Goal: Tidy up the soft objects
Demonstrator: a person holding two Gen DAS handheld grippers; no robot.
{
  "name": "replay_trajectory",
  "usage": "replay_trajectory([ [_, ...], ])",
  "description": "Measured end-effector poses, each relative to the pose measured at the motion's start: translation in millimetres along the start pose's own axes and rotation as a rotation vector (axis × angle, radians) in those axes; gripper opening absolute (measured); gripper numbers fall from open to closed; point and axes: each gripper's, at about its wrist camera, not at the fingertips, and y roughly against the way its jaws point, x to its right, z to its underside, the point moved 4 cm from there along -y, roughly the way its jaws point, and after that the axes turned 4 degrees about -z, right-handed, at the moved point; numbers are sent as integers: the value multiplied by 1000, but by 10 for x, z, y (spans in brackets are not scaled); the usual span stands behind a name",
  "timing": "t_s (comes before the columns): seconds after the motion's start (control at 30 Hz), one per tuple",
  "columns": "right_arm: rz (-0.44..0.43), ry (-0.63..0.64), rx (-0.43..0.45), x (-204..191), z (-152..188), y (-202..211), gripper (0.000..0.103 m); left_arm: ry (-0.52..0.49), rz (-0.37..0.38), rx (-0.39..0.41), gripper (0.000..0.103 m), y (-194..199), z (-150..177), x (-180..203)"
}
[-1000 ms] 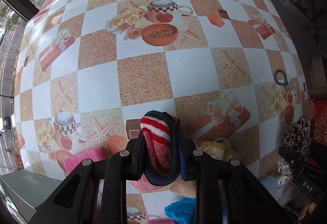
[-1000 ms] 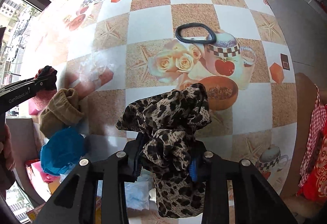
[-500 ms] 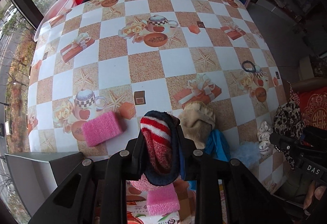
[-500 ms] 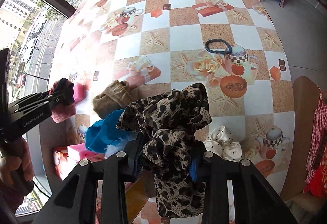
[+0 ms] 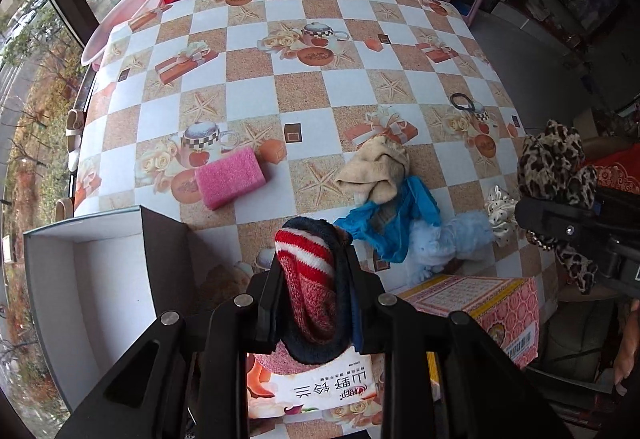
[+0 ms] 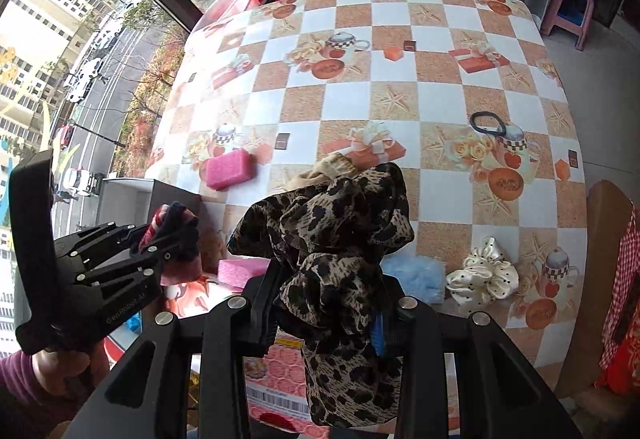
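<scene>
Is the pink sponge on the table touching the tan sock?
Apart. The left wrist view shows bare tablecloth between the pink sponge and the tan sock.

- The sock (image 5: 310,287) sits clamped between the left gripper's (image 5: 312,275) jaws, above a printed box (image 5: 320,395) that lies below them.
- An open box (image 5: 80,303) stands left of those jaws, at the table (image 5: 304,87) edge.
- A sponge (image 5: 230,178) lies ahead and to the left of the jaws, on the table.
- A glove (image 5: 378,169) lies ahead and to the right, with a cloth (image 5: 394,223) touching its near side.
- A fluffy puff (image 5: 448,239) lies right of the cloth; a dotted scrunchie (image 5: 500,213) lies just right of the puff.
- A hair tie (image 5: 462,101) lies farther ahead, well apart from the pile.
- The scarf (image 6: 332,279) is held between the right gripper's (image 6: 328,303) jaws; a second sponge (image 6: 244,271) lies left of them.
</scene>
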Motion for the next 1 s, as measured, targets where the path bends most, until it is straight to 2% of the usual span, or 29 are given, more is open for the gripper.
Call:
replay_trajectory([
  [0.4, -69, 152, -56, -972, 282, -149, 37, 49, -11, 16, 28, 292, 521, -389],
  [0.77, -67, 229, -171, -1305, 867, -385, 37, 108, -22, 18, 28, 419, 943, -714],
  [1.0, -84, 271, -235, -1506, 1052, -531, 37, 161, -39, 35, 28, 478, 1077, -975],
])
